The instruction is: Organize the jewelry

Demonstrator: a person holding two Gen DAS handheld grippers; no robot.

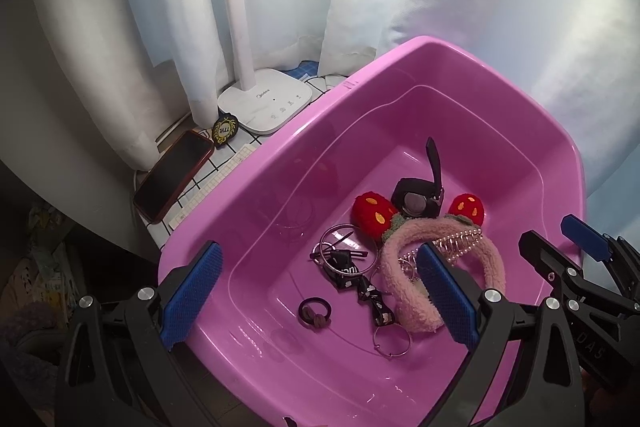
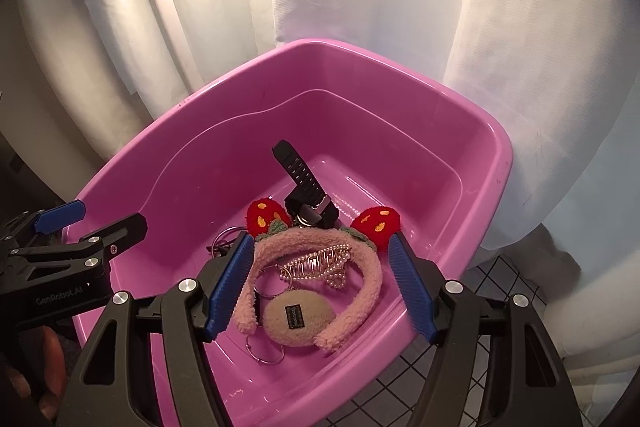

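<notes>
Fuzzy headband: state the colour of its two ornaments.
Red with yellow-orange spots on the headband, clearest in the right wrist view.

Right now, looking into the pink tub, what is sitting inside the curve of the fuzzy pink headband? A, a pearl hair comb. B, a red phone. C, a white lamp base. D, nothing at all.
A: the pearl hair comb lies inside the arc of the fuzzy pink headband on the floor of the pink tub.
</notes>
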